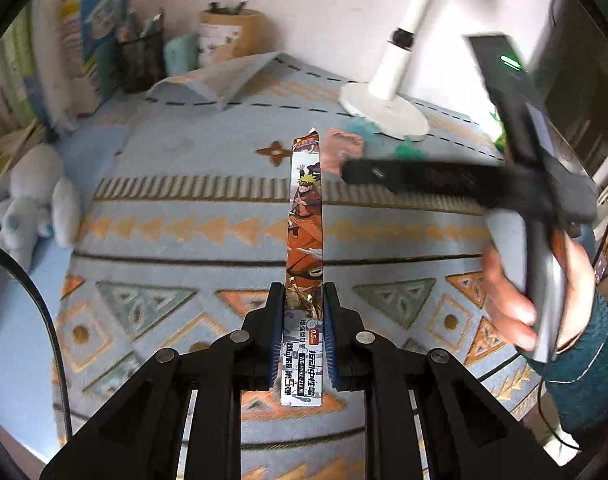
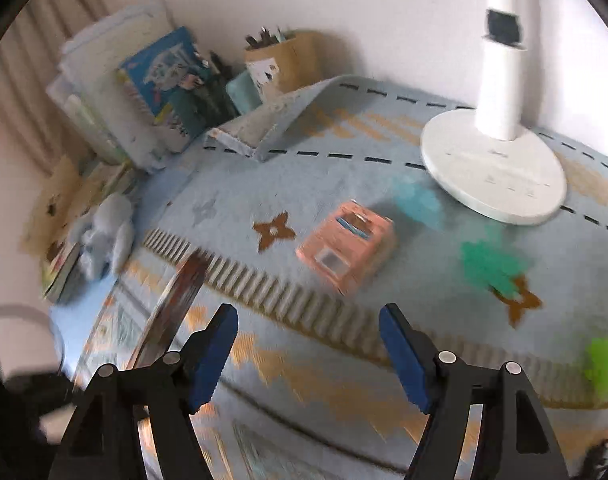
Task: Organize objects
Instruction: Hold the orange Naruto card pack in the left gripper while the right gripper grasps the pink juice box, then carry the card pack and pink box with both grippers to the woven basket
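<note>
My left gripper (image 1: 304, 292) is shut on a long narrow pen box (image 1: 305, 216) printed with an orange cartoon figure, held above the patterned cloth. The same box shows blurred at the left of the right wrist view (image 2: 176, 300). My right gripper (image 2: 307, 320) is open and empty, above the cloth, short of a pink box (image 2: 345, 248). The right gripper also shows in the left wrist view as a dark blurred bar (image 1: 443, 180) held by a hand. Blurred teal (image 2: 417, 200) and green (image 2: 489, 266) small shapes lie near the pink box.
A white lamp base (image 2: 491, 172) stands at the back right. Books (image 2: 160, 76), a black pen holder (image 1: 140, 60) and a tan pen cup (image 2: 280, 60) line the back wall. A pale plush toy (image 1: 36, 196) lies at the left. A folded cloth edge (image 2: 272, 120) rises at the back.
</note>
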Tool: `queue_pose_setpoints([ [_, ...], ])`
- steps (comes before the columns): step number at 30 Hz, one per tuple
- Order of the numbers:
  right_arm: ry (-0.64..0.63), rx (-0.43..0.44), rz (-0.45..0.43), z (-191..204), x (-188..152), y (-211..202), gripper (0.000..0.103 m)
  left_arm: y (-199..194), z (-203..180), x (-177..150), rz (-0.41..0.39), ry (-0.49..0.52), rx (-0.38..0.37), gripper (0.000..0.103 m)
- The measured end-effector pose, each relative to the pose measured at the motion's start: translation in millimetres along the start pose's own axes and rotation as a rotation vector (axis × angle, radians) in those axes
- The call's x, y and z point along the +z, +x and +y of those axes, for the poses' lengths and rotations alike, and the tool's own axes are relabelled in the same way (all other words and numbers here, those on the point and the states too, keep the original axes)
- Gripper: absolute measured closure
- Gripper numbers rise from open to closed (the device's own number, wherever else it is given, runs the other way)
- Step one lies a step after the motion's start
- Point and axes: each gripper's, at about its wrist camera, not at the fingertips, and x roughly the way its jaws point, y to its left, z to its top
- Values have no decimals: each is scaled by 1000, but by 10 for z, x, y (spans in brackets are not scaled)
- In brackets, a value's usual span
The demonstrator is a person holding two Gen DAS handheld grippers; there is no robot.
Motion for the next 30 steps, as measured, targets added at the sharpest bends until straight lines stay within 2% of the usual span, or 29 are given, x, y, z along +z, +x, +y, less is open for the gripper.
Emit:
queue_pose_setpoints([
  [2,52,-79,12,80,111,174,31,-37,65,-54,2,-16,24,88],
  [5,164,-150,46,68,201,410,28,-64,183,-82,2,-38,35,88],
  [8,203,-227,1,91,287,483,30,-83,239,-86,-6,-54,40,88],
  [9,197,-264,-3,120,310,516,35,-87,249,-86,-8,-56,40,88],
  [10,182,-315,-4,160,340,543,48,-95,258,-87,-10,-57,39,88],
  [11,152,-372,-7,191,344,565,53,-101,260,-87,-12,-59,36,88],
  [12,134,-382,-15,196,348,561,59,-104,253,-90,-13,-59,34,88],
  [13,116,-373,-19,189,330,543,63,-110,231,-96,-13,-58,32,88],
  [15,92,-335,-12,129,273,473,63,-122,195,-108,-15,-51,19,88],
  [18,84,-212,2,-21,85,220,64,-149,39,-151,-14,-43,-11,88],
  [21,-3,-222,-35,-47,-306,-251,64,-144,-200,-230,-3,-19,-31,88],
  [24,-75,-189,-73,-157,-846,-818,63,-91,-507,-318,6,14,-53,88],
  [28,-88,-132,-40,-402,-1430,-1294,63,42,-906,-436,43,50,-82,88],
  [30,-84,-144,-21,-580,-1720,-1473,63,151,-1134,-515,77,79,-95,88],
])
